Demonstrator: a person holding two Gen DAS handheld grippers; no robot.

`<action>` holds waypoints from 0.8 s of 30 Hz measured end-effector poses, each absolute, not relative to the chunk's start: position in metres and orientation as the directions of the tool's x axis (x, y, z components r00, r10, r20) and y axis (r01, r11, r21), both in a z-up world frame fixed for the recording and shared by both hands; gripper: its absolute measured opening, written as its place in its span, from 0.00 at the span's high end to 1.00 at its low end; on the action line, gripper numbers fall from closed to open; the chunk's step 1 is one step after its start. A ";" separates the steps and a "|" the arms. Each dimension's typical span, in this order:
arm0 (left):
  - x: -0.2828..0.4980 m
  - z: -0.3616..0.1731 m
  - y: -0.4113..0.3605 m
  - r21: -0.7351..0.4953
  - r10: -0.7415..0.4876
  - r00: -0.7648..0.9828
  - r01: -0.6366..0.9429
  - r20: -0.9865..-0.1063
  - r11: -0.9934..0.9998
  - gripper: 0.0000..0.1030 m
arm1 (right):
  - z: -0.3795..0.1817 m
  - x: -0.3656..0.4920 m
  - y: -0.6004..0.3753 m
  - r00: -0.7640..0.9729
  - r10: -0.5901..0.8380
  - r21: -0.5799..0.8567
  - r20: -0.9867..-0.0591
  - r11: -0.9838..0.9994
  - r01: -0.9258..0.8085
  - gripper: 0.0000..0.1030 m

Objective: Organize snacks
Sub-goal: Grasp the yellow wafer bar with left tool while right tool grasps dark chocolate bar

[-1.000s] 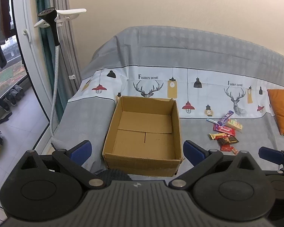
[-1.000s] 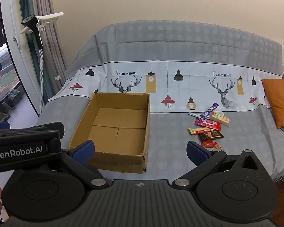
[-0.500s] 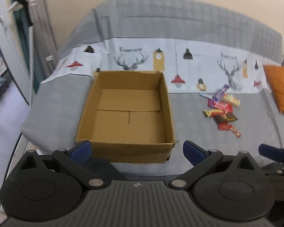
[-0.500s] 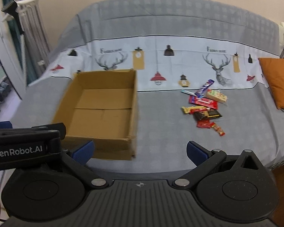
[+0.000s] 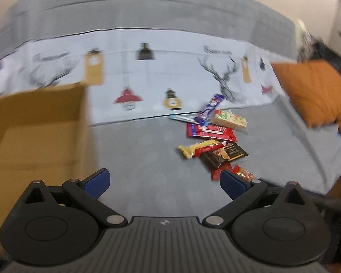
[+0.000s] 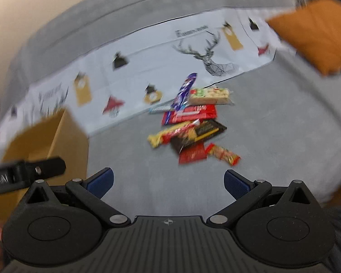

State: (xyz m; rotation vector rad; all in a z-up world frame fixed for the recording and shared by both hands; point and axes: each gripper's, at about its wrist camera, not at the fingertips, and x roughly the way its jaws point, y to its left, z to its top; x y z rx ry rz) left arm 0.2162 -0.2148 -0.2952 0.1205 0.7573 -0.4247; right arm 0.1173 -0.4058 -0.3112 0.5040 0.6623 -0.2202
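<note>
Grey bedcover (image 5: 147, 159) with a white printed band of deer heads and lanterns fills both views; both frames are motion-blurred. We note a brown cardboard box (image 5: 34, 122) standing open-topped on the cover at the left, its inside bare as far as the blur allows.

We hold the left gripper (image 5: 164, 180) above the grey cloth, blue-padded fingers spread wide with nothing between them. Our right gripper (image 6: 168, 180) is likewise spread wide and carries nothing; a black part of the other tool shows at its left edge.

The snack pile (image 6: 191, 122) lies on the cover, well apart from the box and to its right. Within it we make out:
- a purple bar (image 6: 184, 91) tilted across the far end
- a pale wrapped bar (image 6: 210, 95) just beside it
- a flat red packet (image 6: 189, 113)
- a yellow-ended bar (image 6: 163, 136) overlapping a dark packet (image 6: 206, 129)
- a small red packet (image 6: 192, 154) nearest us

An orange cushion (image 5: 313, 93) rests on the cover at the far right, apart from the snacks.
</note>
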 end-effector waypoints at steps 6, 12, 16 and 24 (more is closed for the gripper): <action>0.296 -0.356 -0.287 0.058 -0.340 0.616 0.533 -0.710 0.844 0.01 | -0.373 0.172 -0.497 0.813 0.067 0.596 -0.579 0.715 0.365 0.01; 0.356 -0.413 -0.337 0.087 -0.403 0.548 0.663 -0.733 0.743 0.32 | -0.417 0.227 -0.530 0.764 0.139 0.639 -0.631 0.651 0.409 0.09; 0.391 -0.434 -0.346 -0.075 -0.470 0.419 0.679 -0.777 0.730 0.40 | -0.423 0.247 -0.525 0.755 0.150 0.620 -0.639 0.681 0.390 0.12; 0.377 -0.433 -0.346 -0.087 -0.435 0.387 0.658 -0.813 0.748 0.68 | -0.424 0.258 -0.514 0.740 0.196 0.593 -0.644 0.738 0.322 0.73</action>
